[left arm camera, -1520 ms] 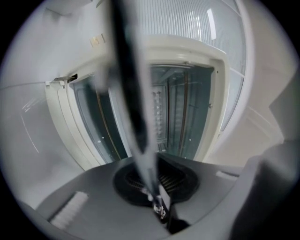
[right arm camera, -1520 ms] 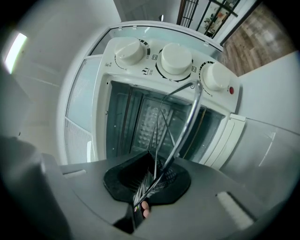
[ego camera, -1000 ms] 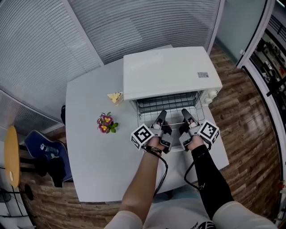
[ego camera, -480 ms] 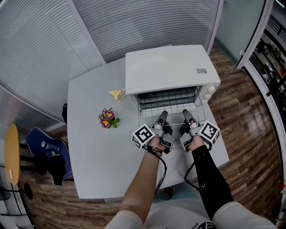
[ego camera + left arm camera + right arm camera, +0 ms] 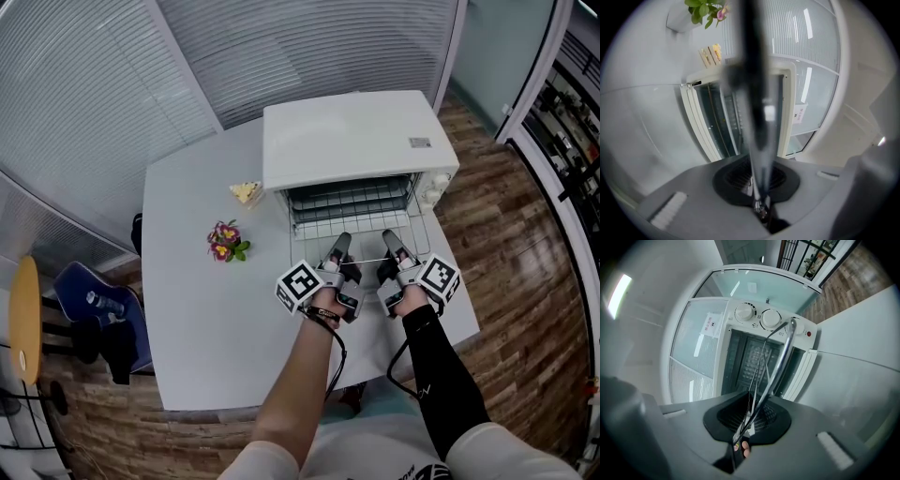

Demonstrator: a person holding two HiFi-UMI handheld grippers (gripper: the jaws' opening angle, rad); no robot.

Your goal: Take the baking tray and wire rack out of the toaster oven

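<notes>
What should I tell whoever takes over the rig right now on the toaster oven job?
Left gripper: shut on the front rail of the wire rack, left of centre.
Right gripper: shut on the same rail, further right.
Wire rack: level, partly out of the open toaster oven, back end inside.
Baking tray: cannot be made out; none lies on the table.
Done: oven open, rack gripped and partly out.
Left: draw the rack clear, set it on the table, then fetch the tray.

White table (image 5: 187, 309) on wood-plank floor (image 5: 525, 272), pale slatted blinds (image 5: 84, 84) behind, blue chair (image 5: 73, 287) at far left.
</notes>
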